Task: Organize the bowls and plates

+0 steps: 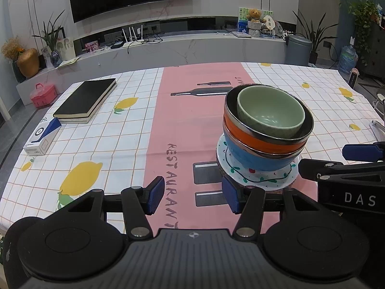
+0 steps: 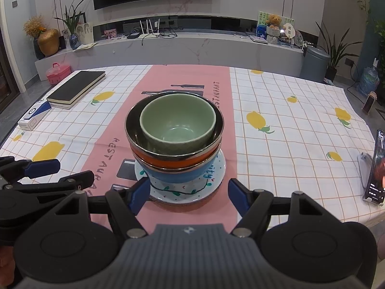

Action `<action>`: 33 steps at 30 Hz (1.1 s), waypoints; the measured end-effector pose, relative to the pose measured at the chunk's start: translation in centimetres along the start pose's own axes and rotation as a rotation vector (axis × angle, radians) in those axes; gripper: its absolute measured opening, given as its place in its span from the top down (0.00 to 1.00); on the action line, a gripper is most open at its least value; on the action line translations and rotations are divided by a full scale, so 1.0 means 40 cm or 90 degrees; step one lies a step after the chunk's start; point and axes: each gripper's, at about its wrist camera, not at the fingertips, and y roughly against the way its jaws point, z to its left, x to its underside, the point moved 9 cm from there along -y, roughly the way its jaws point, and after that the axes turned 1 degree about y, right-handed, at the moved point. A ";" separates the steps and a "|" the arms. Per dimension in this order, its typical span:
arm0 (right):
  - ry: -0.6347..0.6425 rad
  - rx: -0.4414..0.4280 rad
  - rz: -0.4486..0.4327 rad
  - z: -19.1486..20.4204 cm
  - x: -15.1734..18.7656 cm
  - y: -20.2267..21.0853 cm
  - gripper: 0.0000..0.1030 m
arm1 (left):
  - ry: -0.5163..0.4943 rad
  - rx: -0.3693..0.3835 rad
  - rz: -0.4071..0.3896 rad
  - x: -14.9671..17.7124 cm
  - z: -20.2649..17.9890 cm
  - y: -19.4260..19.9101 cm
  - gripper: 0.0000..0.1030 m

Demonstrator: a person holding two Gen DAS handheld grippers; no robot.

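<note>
A stack stands on the pink strip of the tablecloth: a green bowl (image 2: 177, 122) sits in an orange steel-rimmed bowl (image 2: 175, 160), which sits in a blue bowl (image 2: 180, 174) on a white patterned plate (image 2: 185, 191). The stack also shows in the left wrist view, with the green bowl (image 1: 270, 112), the orange bowl (image 1: 255, 139), the blue bowl (image 1: 255, 160) and the plate (image 1: 262, 180). My right gripper (image 2: 189, 196) is open and empty just in front of the plate. My left gripper (image 1: 192, 197) is open and empty to the left of the plate.
A black book (image 1: 85, 101) and a white and blue box (image 1: 42, 137) lie at the table's far left. A phone on a stand (image 2: 375, 168) is at the right edge. The right gripper's fingers (image 1: 361, 153) show in the left wrist view.
</note>
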 end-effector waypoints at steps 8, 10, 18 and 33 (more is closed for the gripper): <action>0.001 0.000 0.000 0.002 0.000 0.001 0.31 | 0.004 0.004 0.000 0.007 -0.001 0.004 0.38; 0.000 0.000 -0.001 0.002 0.000 0.002 0.31 | 0.005 0.005 0.001 0.009 -0.003 0.005 0.38; 0.001 0.000 -0.001 0.002 0.000 0.001 0.31 | 0.005 0.005 0.000 0.009 -0.002 0.005 0.38; -0.002 -0.003 0.002 0.012 0.003 0.007 0.30 | 0.005 0.001 0.001 0.010 0.000 0.006 0.38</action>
